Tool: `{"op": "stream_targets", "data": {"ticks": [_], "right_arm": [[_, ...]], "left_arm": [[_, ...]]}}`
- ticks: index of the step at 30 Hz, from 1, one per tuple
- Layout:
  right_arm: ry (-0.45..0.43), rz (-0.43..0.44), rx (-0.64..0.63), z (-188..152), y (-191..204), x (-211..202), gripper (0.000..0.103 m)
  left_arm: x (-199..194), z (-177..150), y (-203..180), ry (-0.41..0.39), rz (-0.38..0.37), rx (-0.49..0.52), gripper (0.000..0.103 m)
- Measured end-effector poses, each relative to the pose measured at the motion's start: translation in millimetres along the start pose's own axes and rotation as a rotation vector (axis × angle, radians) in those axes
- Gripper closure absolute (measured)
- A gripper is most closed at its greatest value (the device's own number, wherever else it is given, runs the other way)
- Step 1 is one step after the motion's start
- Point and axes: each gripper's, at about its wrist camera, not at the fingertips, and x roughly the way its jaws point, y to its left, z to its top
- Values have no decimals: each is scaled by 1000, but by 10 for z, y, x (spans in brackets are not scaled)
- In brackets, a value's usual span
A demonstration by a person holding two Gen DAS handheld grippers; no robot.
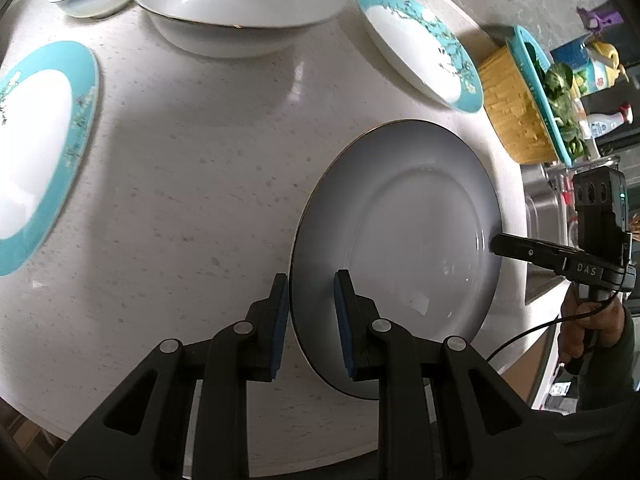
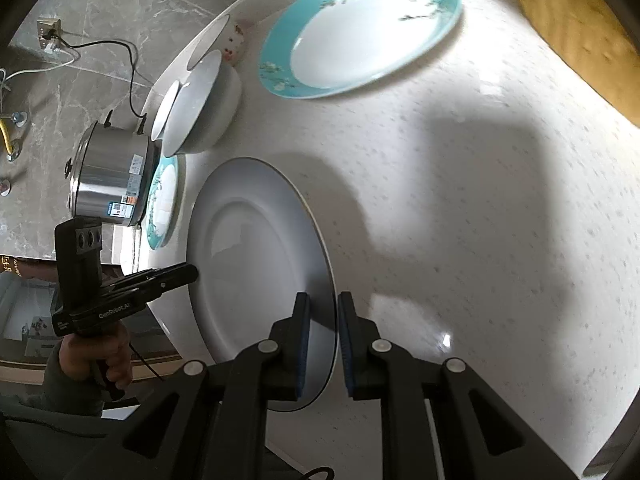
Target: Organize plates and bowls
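Blue-padded fingers of the left gripper (image 1: pixel 311 320) straddle the near rim of the white gold-edged plate (image 1: pixel 408 240), slightly apart, not clamped. Opposite, the right gripper (image 2: pixel 323 344) brackets the far rim likewise, pads parted. Ahead of the left gripper sit a white bowl (image 1: pixel 236 12) and two turquoise-rimmed plates (image 1: pixel 36 152) on the speckled countertop (image 1: pixel 192 184).

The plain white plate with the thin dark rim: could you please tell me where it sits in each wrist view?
Left wrist: the white plate fills lower right, its near rim between the left gripper fingers.
Right wrist: it lies left of centre, its rim between the right gripper fingers.
Shared landmark: the large white bowl, top centre in the left view, upper left in the right.
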Motion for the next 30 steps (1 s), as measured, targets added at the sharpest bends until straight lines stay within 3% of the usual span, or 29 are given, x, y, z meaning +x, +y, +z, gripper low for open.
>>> {"op": "stream_targets", "data": {"ticks": [12, 19, 22, 24, 26, 27, 28, 30], "right_arm": [[-4, -9, 40, -130, -306, 15, 86], [-1, -2, 17, -159, -308, 90, 85], [-5, 5, 14, -170, -291, 86, 78], [-38, -1, -13, -176, -246, -17, 62], [-82, -8, -39, -151, -198, -168, 41], [-102, -12, -52, -132, -186, -241, 35], [-124, -23, -68, -105, -158, -329, 33], [-187, -8, -126, -23, -17, -560, 31]], "left_arm": [[325, 59, -241, 5, 15, 19, 83], [300, 84, -213, -12, 37, 7, 82], [247, 65, -210, -44, 39, -11, 82], [109, 27, -203, -95, 42, -16, 81], [-82, -17, -168, -164, 39, -42, 75], [-217, -54, -119, -206, 40, -66, 62], [-328, -87, -71, -239, 43, -90, 43], [-581, -184, 54, -322, 59, -151, 32]]}}
